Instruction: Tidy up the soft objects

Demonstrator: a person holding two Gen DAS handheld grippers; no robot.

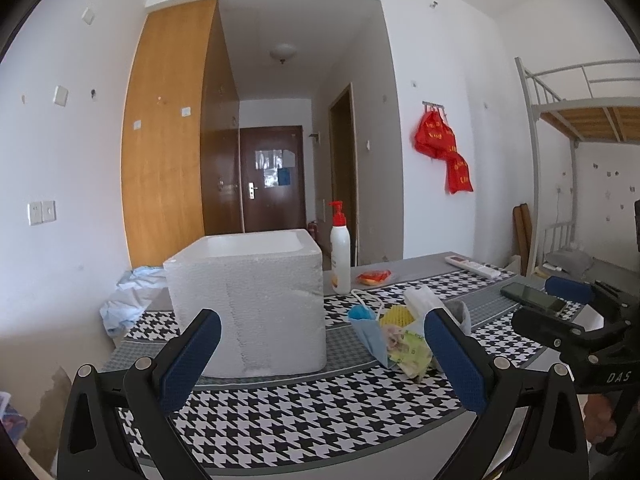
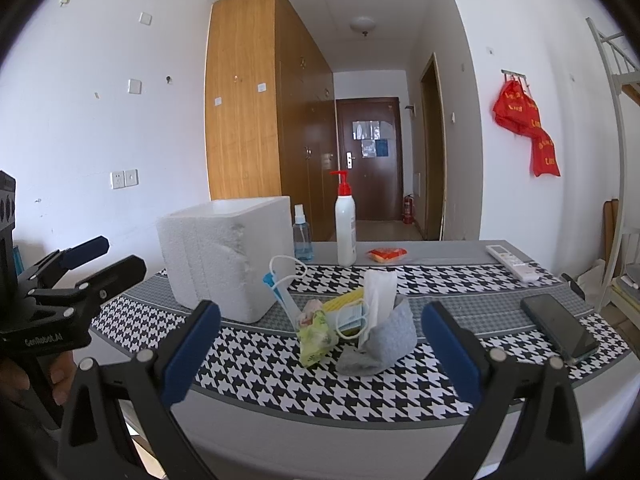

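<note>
left wrist: table's near edge, faces foam box (image 1: 248, 300) | right wrist: alongside, rightward | shared: box, door (image 2: 370, 156)

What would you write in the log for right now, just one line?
left tongs: open, empty | right tongs: open, empty | soft pile: on table, untouched | foam box: left of pile

This is a dormitory room or a small flat. To the right of the tool stands a white metal loft bed (image 1: 576, 100) with wooden slats. Straight ahead, a narrow hallway leads to a dark brown entrance door (image 2: 368, 160) with papers stuck on it, and a red fire extinguisher (image 2: 407, 209) stands beside it. A tall wooden wardrobe (image 2: 248, 96) fills the left side. Red bags (image 2: 524, 128) hang from wall hooks on the right.
</note>
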